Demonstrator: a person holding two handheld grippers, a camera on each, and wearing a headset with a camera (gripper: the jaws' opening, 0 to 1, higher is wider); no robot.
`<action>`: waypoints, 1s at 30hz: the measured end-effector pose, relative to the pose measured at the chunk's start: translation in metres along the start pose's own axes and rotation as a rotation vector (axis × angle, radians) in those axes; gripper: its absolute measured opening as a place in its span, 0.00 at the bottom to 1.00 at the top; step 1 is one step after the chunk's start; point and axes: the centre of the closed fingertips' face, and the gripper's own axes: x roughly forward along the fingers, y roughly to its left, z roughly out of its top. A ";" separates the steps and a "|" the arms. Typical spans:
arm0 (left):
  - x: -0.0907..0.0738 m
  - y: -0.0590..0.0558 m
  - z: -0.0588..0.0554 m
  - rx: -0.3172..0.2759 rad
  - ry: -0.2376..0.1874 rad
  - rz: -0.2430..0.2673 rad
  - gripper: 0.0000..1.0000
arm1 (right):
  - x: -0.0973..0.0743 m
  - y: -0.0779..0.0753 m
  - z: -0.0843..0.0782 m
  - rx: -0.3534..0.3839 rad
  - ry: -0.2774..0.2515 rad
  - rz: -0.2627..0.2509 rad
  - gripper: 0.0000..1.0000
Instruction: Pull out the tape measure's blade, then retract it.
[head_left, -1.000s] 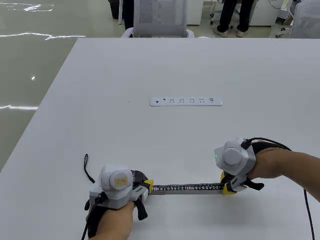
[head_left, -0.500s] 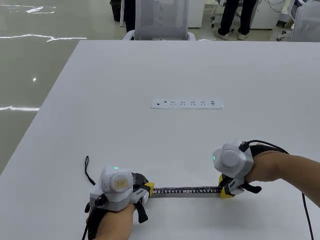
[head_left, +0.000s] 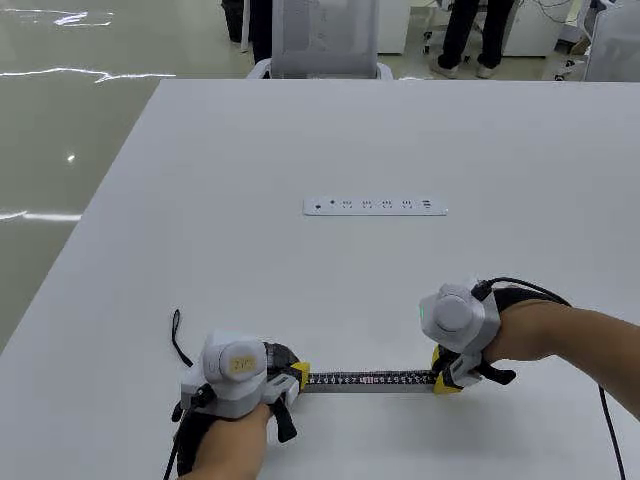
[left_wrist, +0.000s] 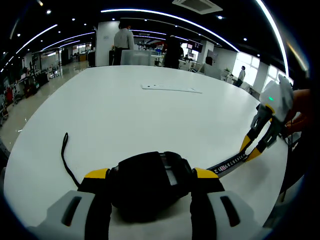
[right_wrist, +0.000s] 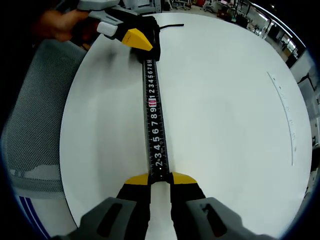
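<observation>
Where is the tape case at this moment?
Head view, near-left of the table: the case sits clamped in the left tool, its blade running right to the right tool.

One white tabletop (head_left: 400, 130). On it lies one black round-cased tape measure (left_wrist: 150, 187), with one black numbered blade (right_wrist: 155, 115) drawn out of it and one thin black wrist cord (head_left: 176, 338). One flat white power strip (head_left: 375, 206); its sockets are too small to count.

Two hand-held grippers, the left gripper (left_wrist: 150, 175) and the right gripper (right_wrist: 160, 177), each with two yellow-tipped jaws, so four jaws in all.

Two grey mesh chairs: one (head_left: 322, 35) at the far edge, one (right_wrist: 30, 125) by the near edge.

Two standing people (left_wrist: 121, 37) are just beyond the far edge; smaller figures further back are too small to count.
</observation>
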 end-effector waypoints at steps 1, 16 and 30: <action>0.000 0.000 0.000 -0.001 -0.001 0.000 0.60 | 0.000 0.000 0.001 0.001 -0.001 0.000 0.13; -0.001 0.000 0.001 -0.010 -0.006 -0.010 0.60 | 0.004 0.001 0.013 0.008 -0.014 0.000 0.14; 0.000 -0.001 0.001 -0.008 -0.008 -0.008 0.60 | 0.004 0.003 0.025 0.006 -0.026 0.006 0.14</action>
